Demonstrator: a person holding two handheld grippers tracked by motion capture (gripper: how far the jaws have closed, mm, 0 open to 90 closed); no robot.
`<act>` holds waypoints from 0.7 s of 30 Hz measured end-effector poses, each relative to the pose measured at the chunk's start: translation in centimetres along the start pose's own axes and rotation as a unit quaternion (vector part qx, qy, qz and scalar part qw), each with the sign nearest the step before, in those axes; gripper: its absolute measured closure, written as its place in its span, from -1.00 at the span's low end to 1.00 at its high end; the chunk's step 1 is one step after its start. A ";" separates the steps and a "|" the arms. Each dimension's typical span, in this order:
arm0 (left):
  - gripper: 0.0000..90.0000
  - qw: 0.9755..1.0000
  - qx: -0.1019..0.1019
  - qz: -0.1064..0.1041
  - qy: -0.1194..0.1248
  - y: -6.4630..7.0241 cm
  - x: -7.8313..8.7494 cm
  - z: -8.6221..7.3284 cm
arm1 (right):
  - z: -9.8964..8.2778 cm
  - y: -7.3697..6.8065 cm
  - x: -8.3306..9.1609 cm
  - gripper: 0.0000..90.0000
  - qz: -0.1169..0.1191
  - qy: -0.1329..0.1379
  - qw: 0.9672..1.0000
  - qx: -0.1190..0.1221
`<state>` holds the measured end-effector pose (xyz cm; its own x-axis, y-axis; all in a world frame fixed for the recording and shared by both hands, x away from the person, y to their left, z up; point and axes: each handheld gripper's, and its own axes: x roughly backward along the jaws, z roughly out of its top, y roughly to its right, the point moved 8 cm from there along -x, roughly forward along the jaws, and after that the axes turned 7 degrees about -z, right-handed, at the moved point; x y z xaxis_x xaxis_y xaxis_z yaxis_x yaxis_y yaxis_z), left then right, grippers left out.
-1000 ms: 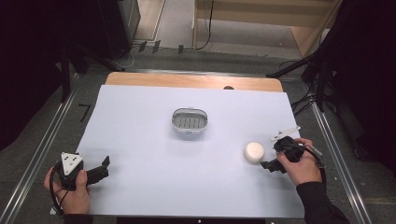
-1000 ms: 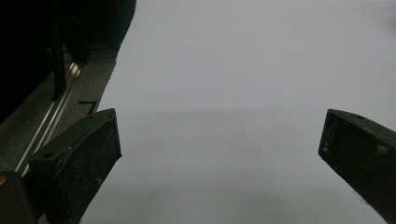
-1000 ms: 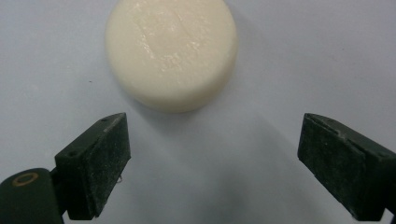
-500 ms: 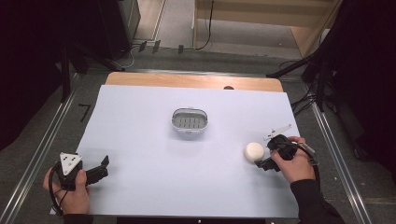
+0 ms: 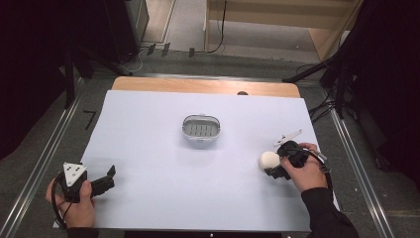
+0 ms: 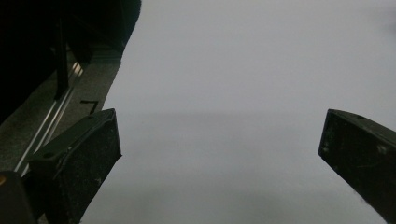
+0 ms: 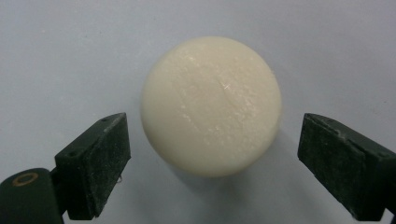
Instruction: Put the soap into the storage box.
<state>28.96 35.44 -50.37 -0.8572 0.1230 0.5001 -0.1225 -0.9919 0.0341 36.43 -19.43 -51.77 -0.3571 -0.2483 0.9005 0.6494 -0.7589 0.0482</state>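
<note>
A cream round cake, soap-like, [image 5: 269, 159] lies on the white sheet [image 5: 148, 144] at the right. My right gripper [image 5: 276, 161] comes at it from the right, held by a hand. In the right gripper view the cream cake [image 7: 211, 105] sits just ahead of the open right gripper [image 7: 215, 140]; its near edge reaches between the jaws, with a gap on each side. My left gripper [image 5: 110, 178] rests at the sheet's near left corner, open. The left gripper [image 6: 219, 135] has bare sheet between its jaws.
A small grey slotted dish [image 5: 201, 130] stands in the middle of the sheet. A wooden table edge [image 5: 205, 86] runs along the back. Metal rails [image 5: 42, 163] flank both sides, and cables lie on the floor beyond.
My right gripper has slid left toward the cream cake, which has stayed in place. The left gripper has not moved.
</note>
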 end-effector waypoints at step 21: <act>-1.00 1.000 -0.002 0.001 -0.002 0.0 0.0 0.0 | 0.8 -0.3 -1.0 -0.47 0.004 -0.006 0.998 -0.069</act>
<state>28.96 35.40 -50.38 -0.8551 0.1218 0.5040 -0.1240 -0.9918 0.0294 37.16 -18.49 -52.28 -0.3428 -0.2479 0.9061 0.5534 -0.8327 -0.0185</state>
